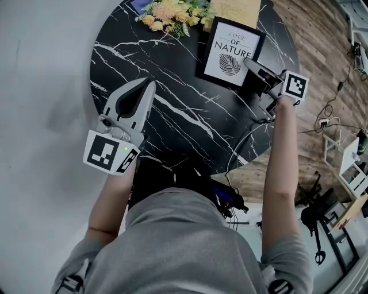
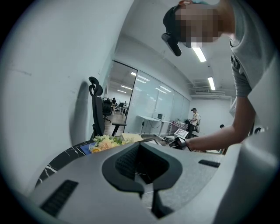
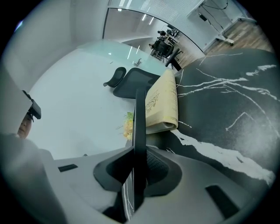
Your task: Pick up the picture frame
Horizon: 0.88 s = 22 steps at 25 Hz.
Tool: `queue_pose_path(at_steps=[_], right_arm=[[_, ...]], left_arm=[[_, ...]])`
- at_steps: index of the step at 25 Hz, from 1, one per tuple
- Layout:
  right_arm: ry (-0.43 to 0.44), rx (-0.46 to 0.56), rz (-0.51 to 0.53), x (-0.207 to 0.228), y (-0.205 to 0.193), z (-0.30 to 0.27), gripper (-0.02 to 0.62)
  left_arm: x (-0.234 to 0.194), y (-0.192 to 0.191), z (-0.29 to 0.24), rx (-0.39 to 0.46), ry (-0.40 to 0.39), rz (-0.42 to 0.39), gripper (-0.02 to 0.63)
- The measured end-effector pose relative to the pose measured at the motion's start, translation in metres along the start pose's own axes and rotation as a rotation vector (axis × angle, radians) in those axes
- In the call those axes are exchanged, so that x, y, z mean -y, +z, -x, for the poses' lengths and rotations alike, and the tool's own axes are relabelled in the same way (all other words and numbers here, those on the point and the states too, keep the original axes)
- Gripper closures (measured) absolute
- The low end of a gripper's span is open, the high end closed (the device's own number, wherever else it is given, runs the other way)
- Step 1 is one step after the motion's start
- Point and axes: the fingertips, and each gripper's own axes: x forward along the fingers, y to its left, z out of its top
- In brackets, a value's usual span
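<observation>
The picture frame (image 1: 229,53) is black with a white print of a leaf and lettering. It lies tilted at the far side of the round black marble table (image 1: 172,132). My right gripper (image 1: 248,62) is shut on the frame's right edge. In the right gripper view that thin dark edge (image 3: 140,131) runs upright between the pads of the right gripper (image 3: 139,175). My left gripper (image 1: 148,85) hovers over the table's near left part, well away from the frame. Its jaws meet with nothing between them, as the left gripper view (image 2: 148,192) also shows.
A bunch of pale flowers (image 1: 172,12) and a beige booklet (image 1: 236,8) lie at the table's far edge behind the frame. Cables (image 1: 247,138) hang off the table's right side over wooden floor. An office chair (image 2: 97,113) stands by the white wall.
</observation>
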Motion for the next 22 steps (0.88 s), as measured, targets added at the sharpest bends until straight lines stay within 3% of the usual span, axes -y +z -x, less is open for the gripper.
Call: queue_pose_path(at_steps=[22], right_arm=[[0.105, 0.094, 0.104, -0.09, -0.01, 0.038, 0.517]], left_arm=[[0.021, 0.027, 0.02, 0.068, -0.011, -0.046, 0.6]])
